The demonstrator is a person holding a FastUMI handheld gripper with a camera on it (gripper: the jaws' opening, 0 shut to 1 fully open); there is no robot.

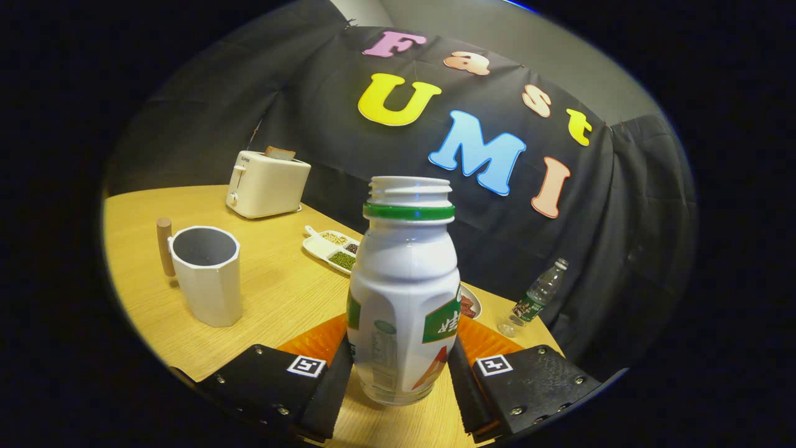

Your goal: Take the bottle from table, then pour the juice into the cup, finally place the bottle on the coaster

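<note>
Bottle (403, 292): white, green neck ring, cap off, upright between the fingers, its base at the level of the wooden table (280, 292). Gripper (398, 386): both fingers press the bottle's lower sides, clamped on it. Coaster (485, 342): orange, ridged, on the table behind the bottle. Cup (207, 274): white, faceted, wooden handle, off to the left, well apart. Beyond: divided dish of beans (333, 249), toaster (267, 183), small clear bottle (540, 292) lying near the table's far edge.

Uncapped white bottle (403, 292) upright between jaws; white cup (207, 275) left.
</note>
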